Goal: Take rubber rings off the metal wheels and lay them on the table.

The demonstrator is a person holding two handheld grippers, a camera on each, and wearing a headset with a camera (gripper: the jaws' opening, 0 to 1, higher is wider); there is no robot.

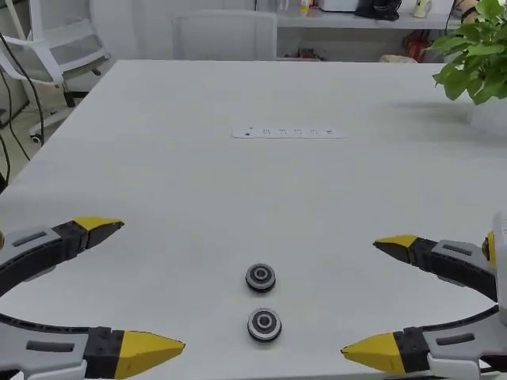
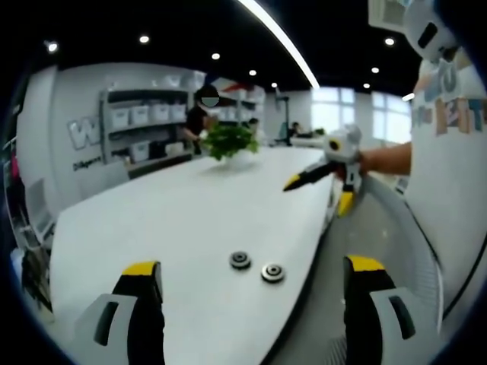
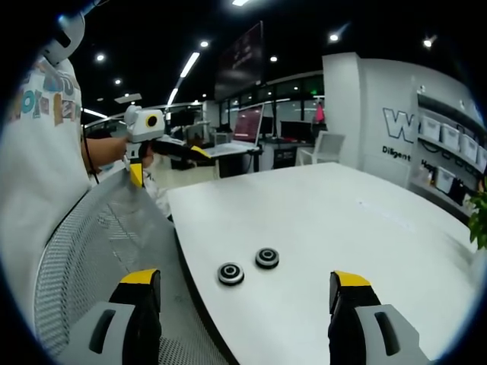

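Two small metal wheels, each with a black rubber ring around it, lie flat near the table's front edge: the far wheel and the near wheel. My left gripper hovers open to their left, its yellow-tipped jaws wide apart with nothing between them. Open as well and holding nothing, my right gripper stands to their right. Each gripper faces the other across the wheels: the right gripper shows in the left gripper view, the left gripper in the right gripper view.
A white socket strip lies at mid-table on the white table. A potted plant stands at the far right. A chair is behind the far edge. A mesh chair back is by the near edge.
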